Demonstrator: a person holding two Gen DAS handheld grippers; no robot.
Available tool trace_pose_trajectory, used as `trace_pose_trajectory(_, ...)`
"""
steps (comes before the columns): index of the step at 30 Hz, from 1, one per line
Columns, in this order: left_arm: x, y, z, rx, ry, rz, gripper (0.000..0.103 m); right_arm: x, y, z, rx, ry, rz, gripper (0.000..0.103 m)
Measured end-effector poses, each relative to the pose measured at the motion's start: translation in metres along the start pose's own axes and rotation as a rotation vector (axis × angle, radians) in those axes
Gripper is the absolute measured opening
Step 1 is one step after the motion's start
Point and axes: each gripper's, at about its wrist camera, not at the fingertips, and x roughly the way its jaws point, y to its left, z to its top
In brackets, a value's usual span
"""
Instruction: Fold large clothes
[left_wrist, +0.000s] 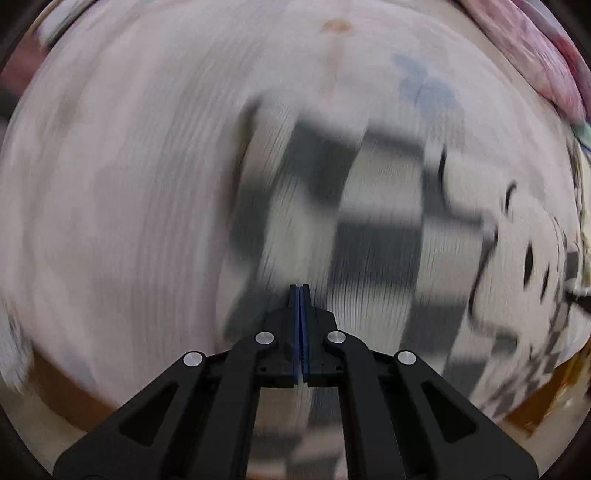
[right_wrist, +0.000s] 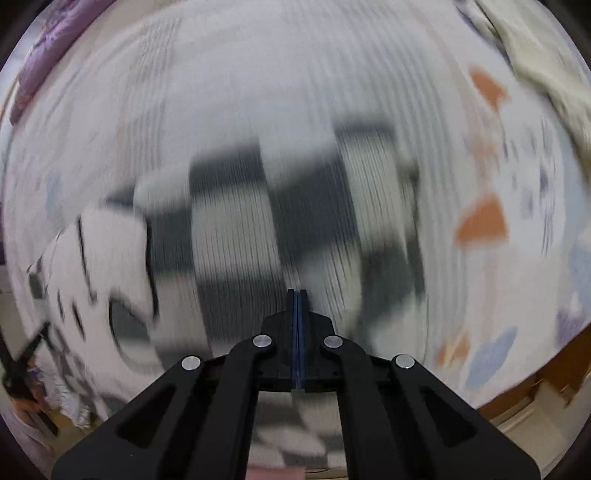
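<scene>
Checkered black-and-white knit garment (left_wrist: 343, 221) spread on pale printed bedsheet (left_wrist: 129, 184) | directly beneath both downward-pointing grippers | left gripper (left_wrist: 299, 290) closed, empty | right gripper (right_wrist: 297, 293) likewise (motion blur; hold probably none)

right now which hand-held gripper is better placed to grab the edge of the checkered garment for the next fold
Neither clearly; a slight lean to the right. Both the left hand-held gripper and right hand-held gripper are shut, empty, and over the checkered garment. In the right view the garment's right border lies nearer. Blur makes this uncertain.
</scene>
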Motion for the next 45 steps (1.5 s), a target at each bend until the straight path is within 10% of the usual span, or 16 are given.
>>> trace_pose_trajectory(9, 0.002, 0.004, -0.087, -0.131, 0.061, 0.027, 0.002, 0.024, -0.048, -0.107, 0.192, 0.139, 0.012, 0.000)
trace_pose_trajectory(12, -0.018, -0.036, -0.043, 0.019, 0.056, 0.072, 0.003, 0.004, -0.017, -0.082, 0.187, 0.137, 0.074, 0.006)
trace_pose_trajectory(17, -0.036, -0.117, 0.038, 0.125, -0.105, -0.077, 0.003, -0.014, 0.080, 0.003, -0.018, 0.009, 0.182, 0.006)
trace_pose_trajectory(21, -0.015, -0.161, 0.061, 0.184, -0.053, -0.171, 0.003, 0.012, 0.131, 0.027, -0.042, 0.040, 0.187, 0.006)
trace_pose_trajectory(26, 0.004, -0.159, -0.027, 0.217, -0.058, -0.143, 0.002, 0.037, 0.121, -0.049, -0.057, 0.073, 0.187, 0.003)
trace_pose_trajectory(29, 0.030, -0.117, -0.083, 0.090, 0.158, -0.171, 0.002, 0.069, 0.108, -0.114, -0.032, 0.243, 0.129, 0.002)
trace_pose_trajectory(33, 0.033, -0.097, -0.122, 0.131, 0.217, -0.167, 0.002, 0.094, 0.091, -0.157, 0.021, 0.319, 0.139, 0.000)
trace_pose_trajectory(36, 0.006, -0.096, -0.090, 0.138, 0.174, -0.136, 0.003, 0.076, 0.098, -0.140, -0.017, 0.337, 0.127, 0.006)
trace_pose_trajectory(40, -0.038, -0.081, -0.020, 0.191, -0.040, -0.062, 0.004, 0.015, 0.091, -0.079, -0.082, 0.124, 0.103, 0.006)
trace_pose_trajectory(45, -0.006, -0.025, 0.024, 0.054, 0.013, -0.025, 0.003, -0.008, 0.019, -0.005, 0.045, -0.026, -0.031, 0.006)
